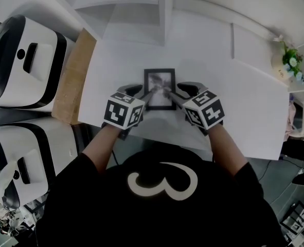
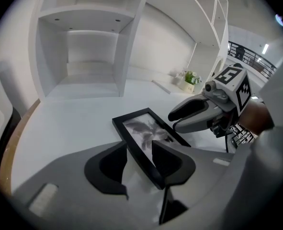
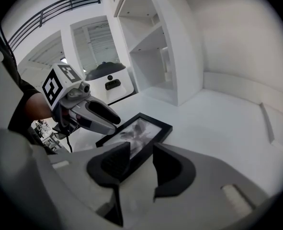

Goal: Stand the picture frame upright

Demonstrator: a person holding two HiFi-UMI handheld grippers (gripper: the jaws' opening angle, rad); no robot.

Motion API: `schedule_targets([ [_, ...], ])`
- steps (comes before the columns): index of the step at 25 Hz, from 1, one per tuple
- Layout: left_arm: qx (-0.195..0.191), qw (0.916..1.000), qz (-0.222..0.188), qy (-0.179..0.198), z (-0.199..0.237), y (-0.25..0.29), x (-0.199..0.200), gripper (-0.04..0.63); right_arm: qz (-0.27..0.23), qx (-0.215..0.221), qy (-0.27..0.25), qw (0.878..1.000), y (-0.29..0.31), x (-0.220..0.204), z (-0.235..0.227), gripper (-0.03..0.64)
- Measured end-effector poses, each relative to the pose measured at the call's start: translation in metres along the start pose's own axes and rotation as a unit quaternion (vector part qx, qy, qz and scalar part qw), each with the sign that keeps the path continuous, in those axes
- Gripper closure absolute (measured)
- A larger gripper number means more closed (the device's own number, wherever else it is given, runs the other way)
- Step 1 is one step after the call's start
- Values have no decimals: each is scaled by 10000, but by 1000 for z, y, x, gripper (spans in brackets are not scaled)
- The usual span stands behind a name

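Overhead: frame (image 1: 159,89) lies flat on white table (image 1: 239,99); left gripper (image 1: 144,95) and right gripper (image 1: 175,93) flank its near edge.
Left gripper view: jaws apart, frame's left rail between them, unclamped.
Right gripper view: jaws apart astride right rail, loose.

The person's bare left forearm (image 1: 103,145) and right forearm (image 1: 226,145) reach forward, wrists turned inward. The left gripper (image 1: 145,94) — grey plastic, two dark jaws, a black-and-white marker cube — faces the matching right gripper (image 1: 176,92), held low and nearly level, tips close but apart. Each gripper's jaws stand apart, pads pressing on nothing.
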State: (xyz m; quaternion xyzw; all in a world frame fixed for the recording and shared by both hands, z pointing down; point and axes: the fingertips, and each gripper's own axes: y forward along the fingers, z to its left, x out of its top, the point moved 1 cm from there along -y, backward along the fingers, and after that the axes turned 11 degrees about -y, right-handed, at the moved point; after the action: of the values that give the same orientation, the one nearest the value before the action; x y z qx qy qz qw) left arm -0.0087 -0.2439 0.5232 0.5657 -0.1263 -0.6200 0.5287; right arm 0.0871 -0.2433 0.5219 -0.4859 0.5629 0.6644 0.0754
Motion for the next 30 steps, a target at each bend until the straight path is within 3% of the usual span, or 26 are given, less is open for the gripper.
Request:
schedule_targets([
  [7, 308, 9990, 198, 259, 5, 9, -7, 443, 211, -63, -156, 9996, 11, -5, 0, 465],
  [19, 194, 9990, 317, 268, 5, 13, -7, 445, 244, -114, 18, 9996, 14, -7, 1, 472],
  [30, 188, 9989, 322, 295, 3, 8, -15, 445, 203, -423, 141, 9988, 10, -12, 14, 488],
])
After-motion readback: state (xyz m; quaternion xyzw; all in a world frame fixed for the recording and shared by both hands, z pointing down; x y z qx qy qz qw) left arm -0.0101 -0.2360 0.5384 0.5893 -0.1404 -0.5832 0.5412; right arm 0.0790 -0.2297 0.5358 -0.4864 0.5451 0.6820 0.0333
